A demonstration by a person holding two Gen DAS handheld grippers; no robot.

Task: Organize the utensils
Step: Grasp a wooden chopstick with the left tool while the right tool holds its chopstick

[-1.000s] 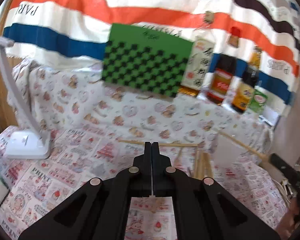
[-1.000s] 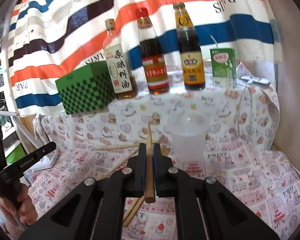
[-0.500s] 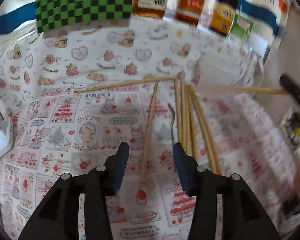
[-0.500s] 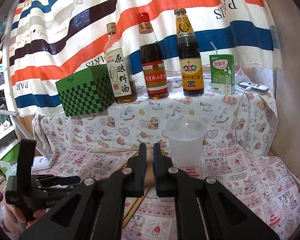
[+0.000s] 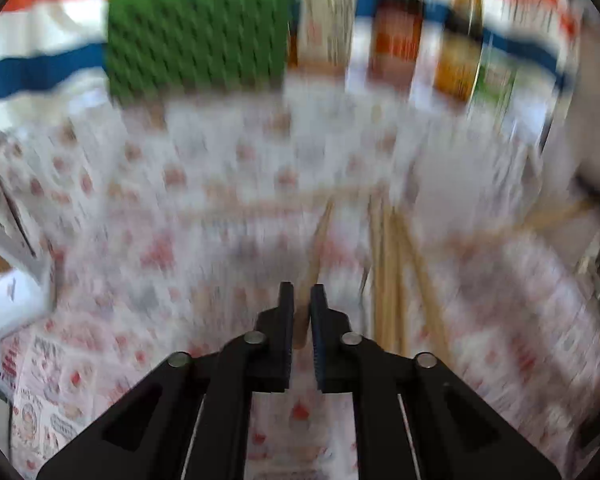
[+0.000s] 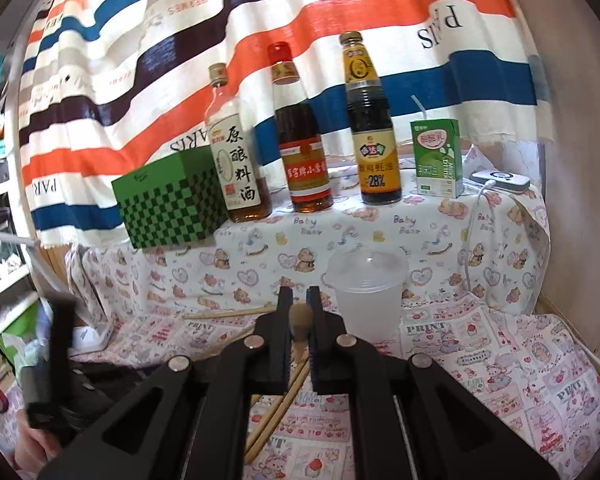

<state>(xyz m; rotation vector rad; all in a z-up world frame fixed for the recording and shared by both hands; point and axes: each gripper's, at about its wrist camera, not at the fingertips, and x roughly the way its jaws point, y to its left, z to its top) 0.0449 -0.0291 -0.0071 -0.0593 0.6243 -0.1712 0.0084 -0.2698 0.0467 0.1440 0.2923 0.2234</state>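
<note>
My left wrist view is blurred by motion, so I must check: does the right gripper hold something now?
Observer: Yes. The right gripper is shut on a chopstick, seen end-on between its jaws.
Operator: Is the cup standing?
Observer: The clear plastic cup stands upright on the patterned cloth, just beyond that gripper and to its right.
Operator: Is anything inside it?
Observer: It looks empty; no chopstick is in it yet.

Matt black plastic gripper point(image 6: 299, 312) holds a pale wooden chopstick point(image 6: 300, 318). Frosted plastic cup point(image 6: 366, 286), glossy glass bottles point(image 6: 302, 140), printed cloth table cover point(image 6: 500, 344).
</note>
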